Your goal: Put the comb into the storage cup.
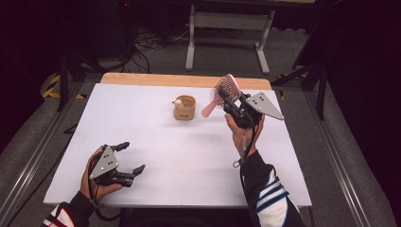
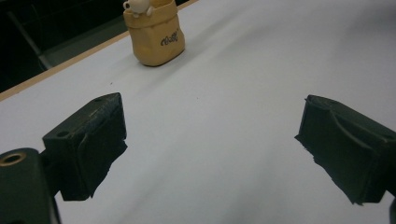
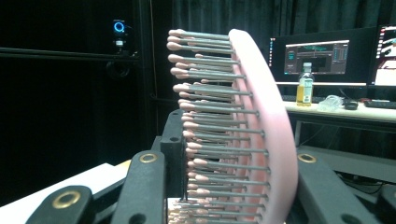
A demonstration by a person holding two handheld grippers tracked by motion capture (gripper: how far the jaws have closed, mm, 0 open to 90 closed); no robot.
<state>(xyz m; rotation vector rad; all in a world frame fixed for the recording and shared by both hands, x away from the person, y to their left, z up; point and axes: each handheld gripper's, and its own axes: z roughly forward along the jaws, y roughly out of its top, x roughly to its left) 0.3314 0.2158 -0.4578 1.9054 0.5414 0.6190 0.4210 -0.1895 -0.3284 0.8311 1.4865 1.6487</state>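
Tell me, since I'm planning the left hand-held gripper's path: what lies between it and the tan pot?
Nothing: in the left gripper view, bare white table runs from the open left hand-held gripper to the tan pot. The high view agrees.

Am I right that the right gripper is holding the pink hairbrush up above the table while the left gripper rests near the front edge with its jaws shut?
Not quite: the left gripper has its jaws open, with nothing between them, as the left gripper view shows. The rest stands: the right gripper holds the pink hairbrush up above the table.
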